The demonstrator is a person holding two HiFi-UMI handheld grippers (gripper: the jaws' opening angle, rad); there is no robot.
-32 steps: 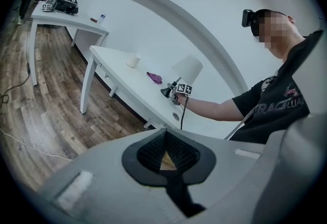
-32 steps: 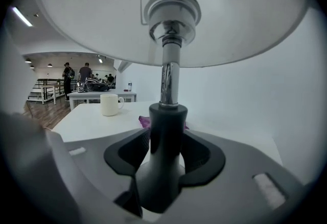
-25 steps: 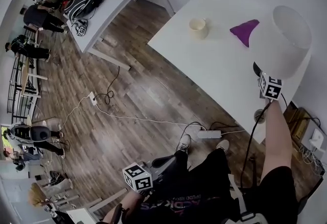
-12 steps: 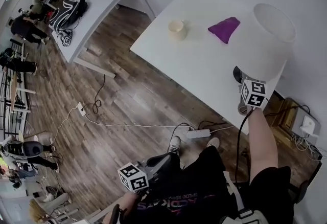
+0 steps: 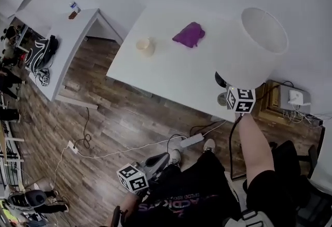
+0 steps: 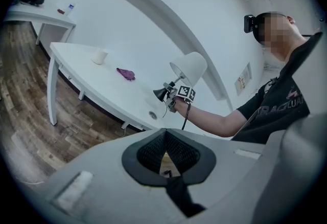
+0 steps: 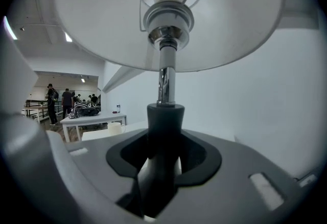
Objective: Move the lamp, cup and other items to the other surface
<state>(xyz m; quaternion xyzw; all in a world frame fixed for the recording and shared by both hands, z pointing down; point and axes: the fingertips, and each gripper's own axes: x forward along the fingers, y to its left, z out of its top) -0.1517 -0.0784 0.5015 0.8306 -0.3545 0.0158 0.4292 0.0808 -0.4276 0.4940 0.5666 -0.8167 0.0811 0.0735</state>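
My right gripper is shut on the black neck of the lamp, just above its base. The white shade tilts away from me, and the lamp hangs clear of the white table near its right front edge. In the right gripper view the lamp's dark neck fills the gap between the jaws, with the chrome stem and shade above. A cream cup and a purple cloth lie further left on the table. My left gripper is low by my lap, shut and empty.
A second white table with small items stands at far left, with a bag on it. A power strip and cables lie on the wood floor. A wooden cabinet sits right of the table. People stand far off.
My right gripper has risen with the lamp, which has come off the table and toward its near edge. The left gripper has stayed low by my lap.
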